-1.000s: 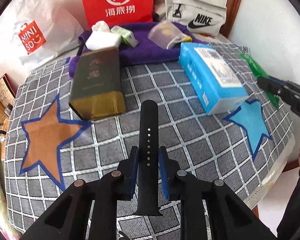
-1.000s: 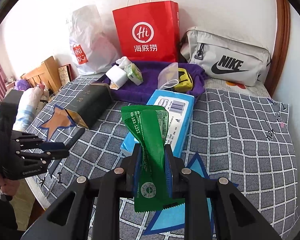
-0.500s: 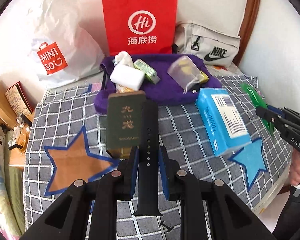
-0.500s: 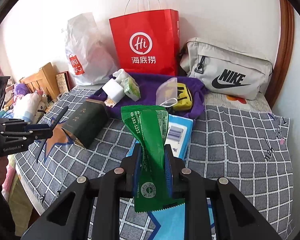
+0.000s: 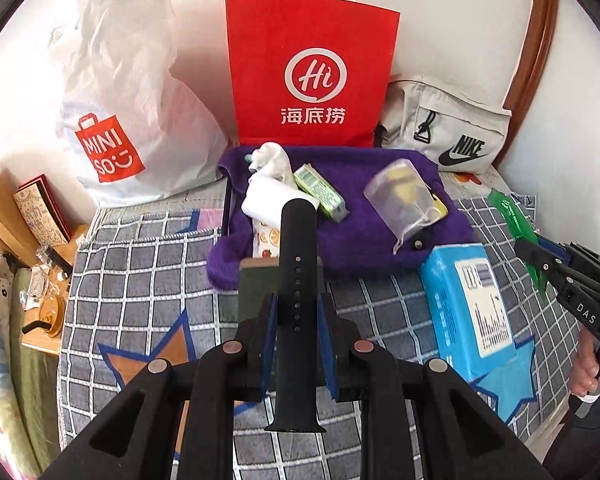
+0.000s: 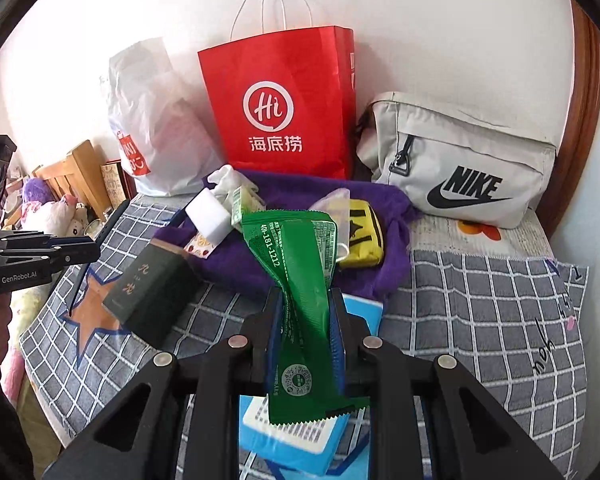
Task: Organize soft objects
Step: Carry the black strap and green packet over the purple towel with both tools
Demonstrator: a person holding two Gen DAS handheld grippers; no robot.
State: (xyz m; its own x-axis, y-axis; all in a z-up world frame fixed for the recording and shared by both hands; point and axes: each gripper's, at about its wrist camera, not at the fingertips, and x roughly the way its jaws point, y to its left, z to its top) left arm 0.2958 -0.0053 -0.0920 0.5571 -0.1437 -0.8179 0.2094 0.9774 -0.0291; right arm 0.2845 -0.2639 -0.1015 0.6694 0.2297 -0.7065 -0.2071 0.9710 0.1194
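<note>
Left wrist view
Left tongs (image 5: 296,322): clenched on a black watch strap (image 5: 296,280), pads pressing both of its edges.
Strap axis: runs straight ahead along the fingers, tip out front, buckle end hanging behind the pads.
Purple cloth (image 5: 364,220): ahead of and beyond the strap tip, already carrying a white block (image 5: 270,206), a small green pack (image 5: 320,192) and a clear pouch (image 5: 404,196).
Dark green tin (image 5: 256,292): lies just ahead of the left finger, between tongs and cloth.
Blue box (image 5: 468,300): ahead and to the right.
Red paper bag (image 5: 312,72): stands upright past the cloth, against the wall.

Right wrist view
Right tongs (image 6: 306,338): grasping a green sachet (image 6: 300,280) at its pinched middle.
Sachet axis: lengthwise along the fingers, top flaring forward, serrated end trailing below the pads.
Purple cloth (image 6: 300,192): straight ahead, past the sachet's top.
Blue box (image 6: 292,428): directly under the tongs.

Deciding relation
Direction: the cloth lies forward of both tongs.
Nearer hand: probably the left, but the views do not settle it.
</note>
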